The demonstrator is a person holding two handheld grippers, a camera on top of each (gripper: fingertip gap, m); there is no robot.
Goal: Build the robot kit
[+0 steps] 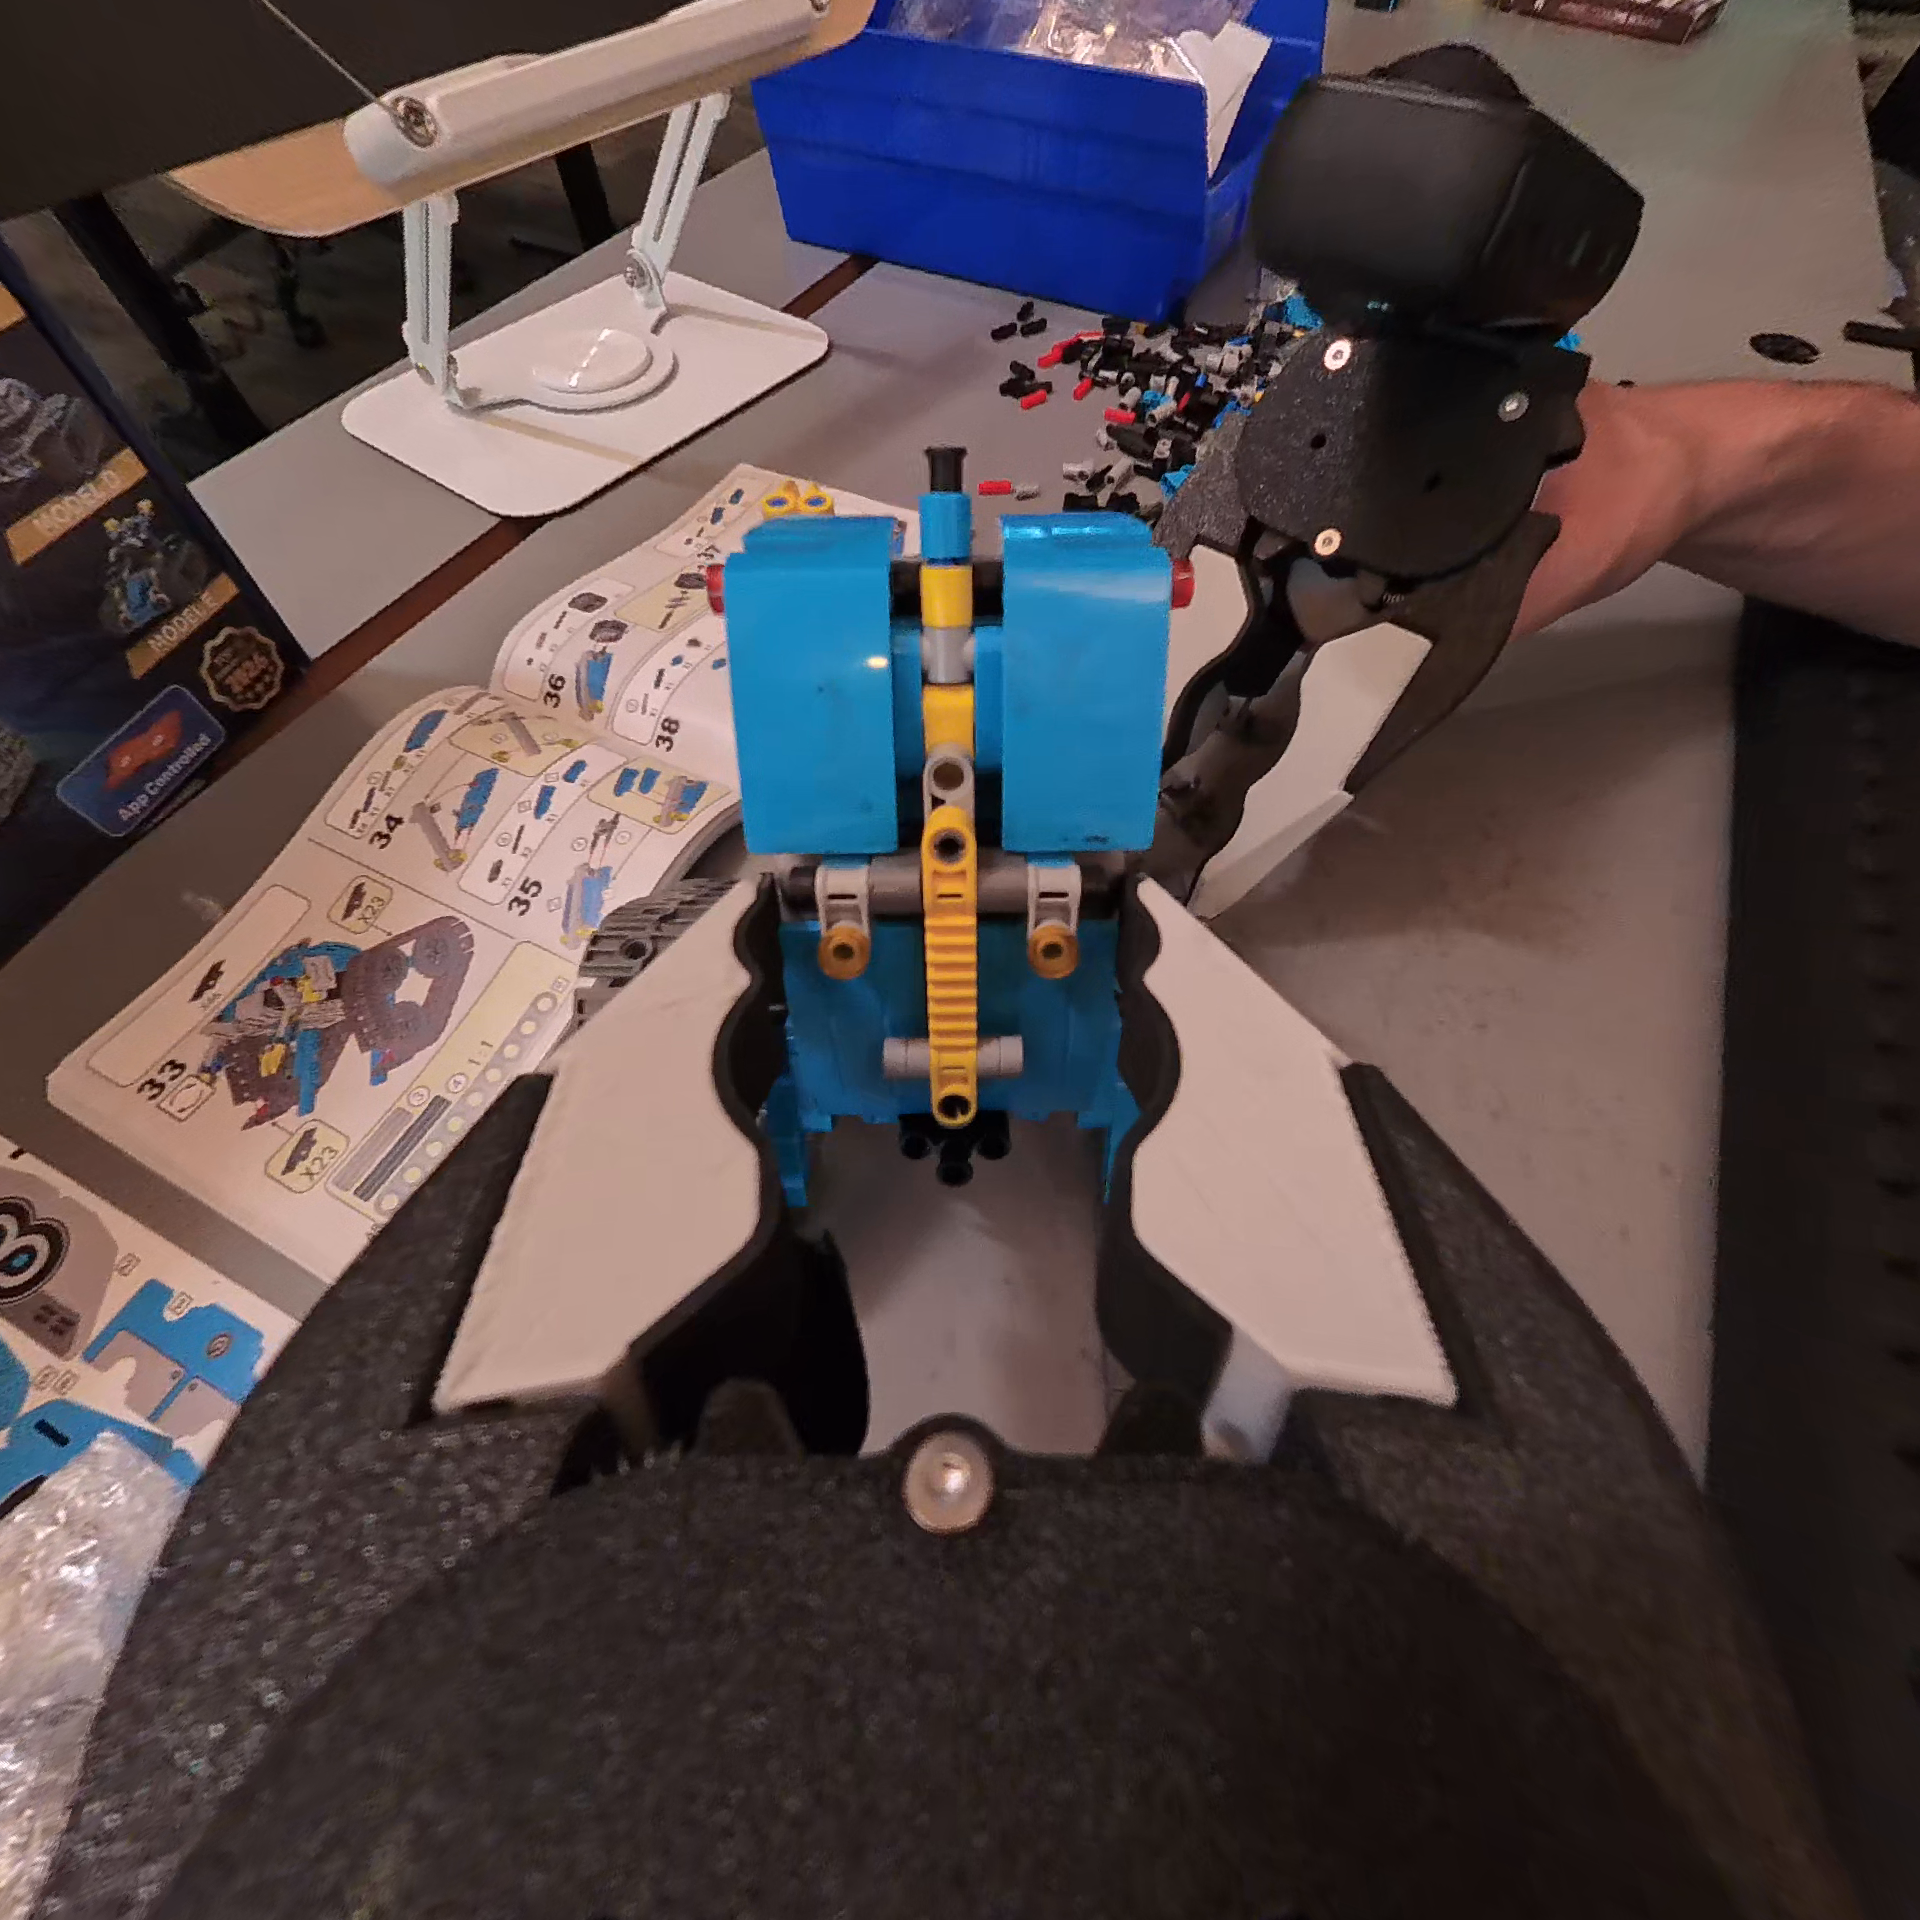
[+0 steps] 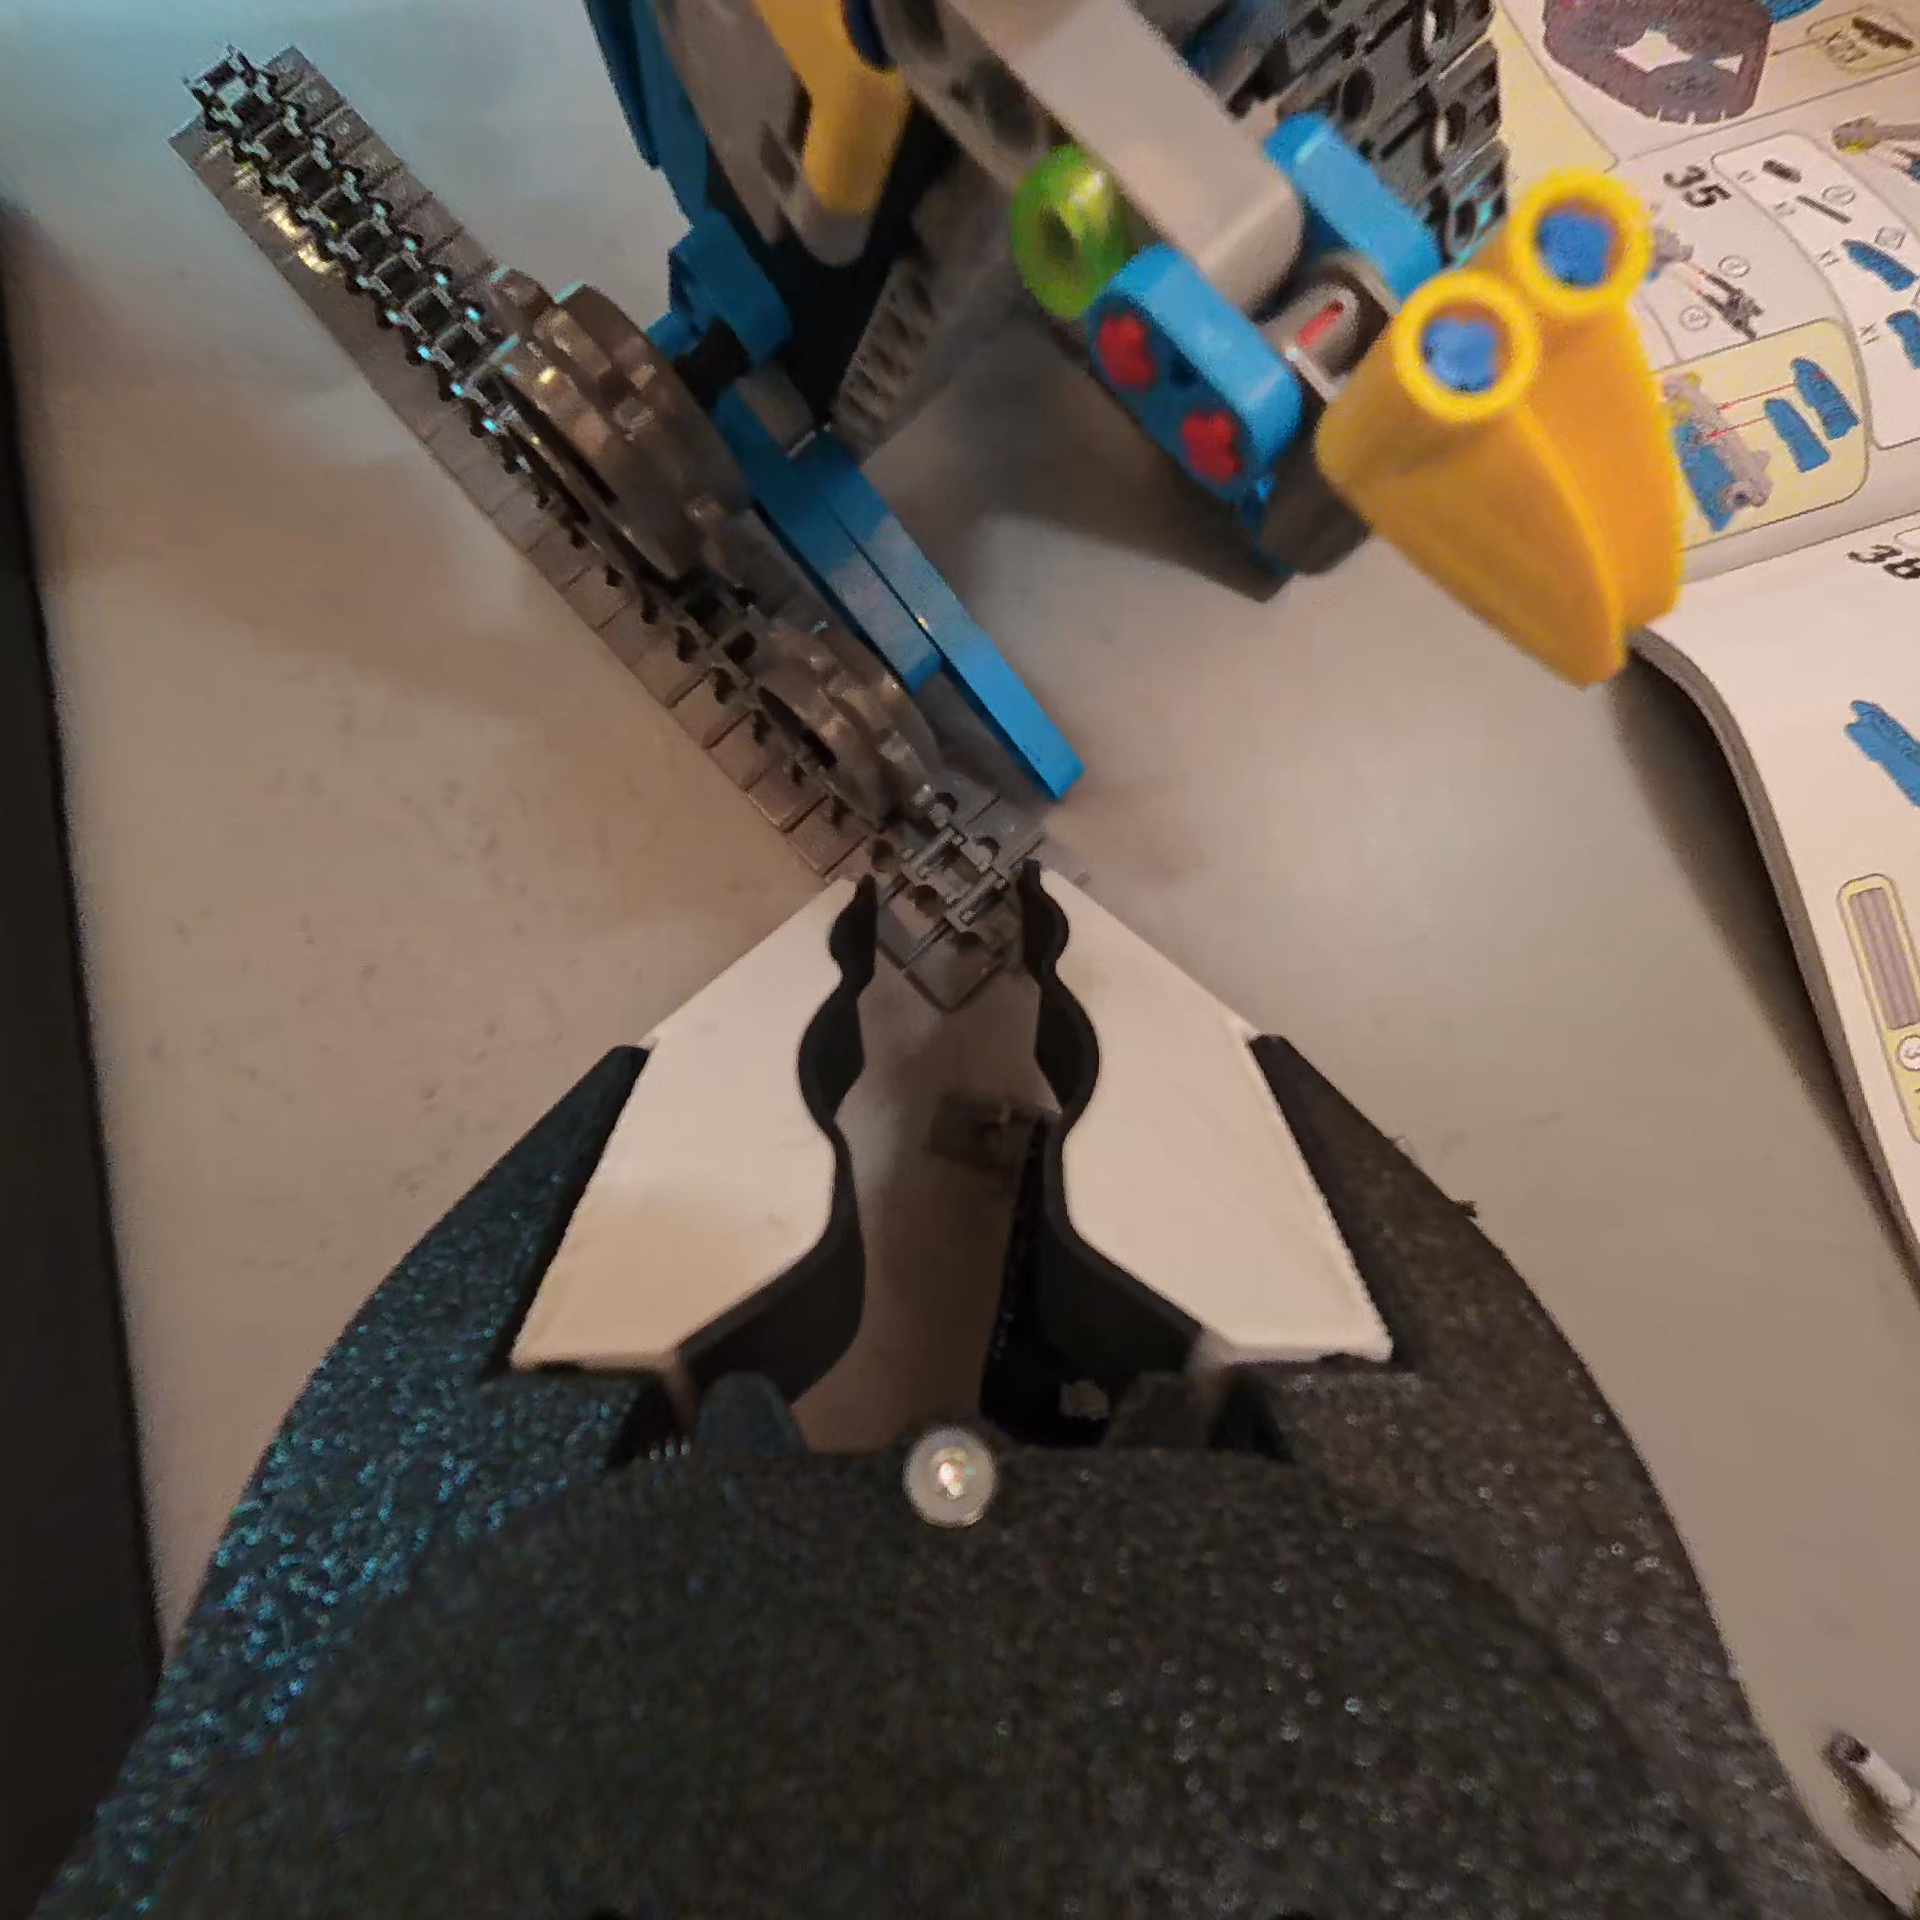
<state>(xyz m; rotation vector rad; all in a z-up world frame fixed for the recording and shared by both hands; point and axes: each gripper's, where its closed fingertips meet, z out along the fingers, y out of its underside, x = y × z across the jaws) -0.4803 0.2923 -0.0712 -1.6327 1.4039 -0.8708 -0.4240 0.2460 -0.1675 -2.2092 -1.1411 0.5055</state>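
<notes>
Gripped at its lower sides by the left tool, the blue brick model hides its own base. Right tool, nearly shut, pinches the model's grey track end, blurred. Behind on the table: open manual, blue bin with unclear contents, loose pins.

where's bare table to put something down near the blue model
Bare grey table lies right of the blue brick model, up to the dark mat. Crowded: the open instruction booklet on the left, the scattered small pins before the blue plastic bin.
</notes>
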